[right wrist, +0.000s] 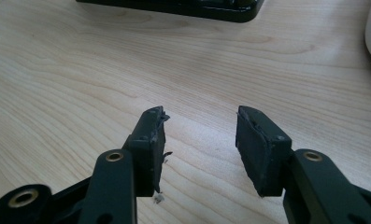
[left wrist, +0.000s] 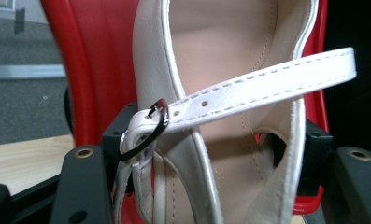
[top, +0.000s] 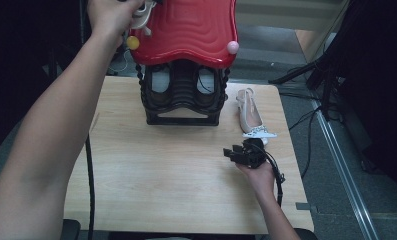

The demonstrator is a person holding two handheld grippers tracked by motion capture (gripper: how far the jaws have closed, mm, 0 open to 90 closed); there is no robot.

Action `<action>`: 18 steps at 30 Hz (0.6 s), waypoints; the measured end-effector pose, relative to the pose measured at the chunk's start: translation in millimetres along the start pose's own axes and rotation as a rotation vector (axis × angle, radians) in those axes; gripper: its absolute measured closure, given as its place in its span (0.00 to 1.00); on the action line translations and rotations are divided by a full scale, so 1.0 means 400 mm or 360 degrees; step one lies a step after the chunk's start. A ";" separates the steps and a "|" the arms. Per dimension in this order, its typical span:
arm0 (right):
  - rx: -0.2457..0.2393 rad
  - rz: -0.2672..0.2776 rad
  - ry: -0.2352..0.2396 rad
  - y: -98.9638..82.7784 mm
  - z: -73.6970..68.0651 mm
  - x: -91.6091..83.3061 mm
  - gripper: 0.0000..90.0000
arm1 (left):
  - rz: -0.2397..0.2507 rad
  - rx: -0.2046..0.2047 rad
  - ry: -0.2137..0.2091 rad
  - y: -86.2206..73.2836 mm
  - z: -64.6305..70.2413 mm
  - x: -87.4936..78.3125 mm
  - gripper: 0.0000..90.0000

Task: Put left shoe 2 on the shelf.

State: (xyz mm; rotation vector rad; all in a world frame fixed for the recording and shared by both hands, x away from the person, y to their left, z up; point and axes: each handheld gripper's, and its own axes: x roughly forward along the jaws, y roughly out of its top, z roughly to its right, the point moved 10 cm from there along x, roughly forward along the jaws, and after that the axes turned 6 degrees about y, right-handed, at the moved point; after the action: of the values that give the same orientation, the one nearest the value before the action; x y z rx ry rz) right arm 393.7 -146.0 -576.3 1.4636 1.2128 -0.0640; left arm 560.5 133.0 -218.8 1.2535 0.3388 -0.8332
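Work in hand: moving a pair of white slingback shoes onto the shoe rack.
Left gripper: jaws clamped across the heel end of the held shoe, strap and buckle in front of the camera.
Held shoe location: raised at the rack's red top, about 11 o'clock from table centre.
Right gripper: jaws apart, nothing between them, resting low over the table at 4 o'clock.
Second shoe: flat on the table, 3 o'clock of the rack.
Progress: judged roughly halfway; first shoe not yet set down, second untouched.
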 end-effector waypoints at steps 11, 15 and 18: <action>-0.0060 0.0033 0.0001 0.004 -0.007 -0.002 0.59 | -0.0008 -0.0022 0.0018 -0.027 0.017 0.066 0.38; -0.0052 0.0031 -0.0008 0.004 -0.004 -0.004 0.59 | 0.0020 -0.0007 0.0038 -0.035 0.019 0.074 0.37; -0.0047 0.0030 -0.0008 0.003 -0.004 -0.003 0.59 | 0.0003 0.0043 0.0047 -0.043 0.025 0.075 0.35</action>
State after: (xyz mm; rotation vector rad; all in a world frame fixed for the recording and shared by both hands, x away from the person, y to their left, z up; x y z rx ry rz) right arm 393.1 -145.1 -574.1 1.4483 1.1913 -0.0366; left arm 566.3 111.6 -247.1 1.2918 0.3508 -0.8204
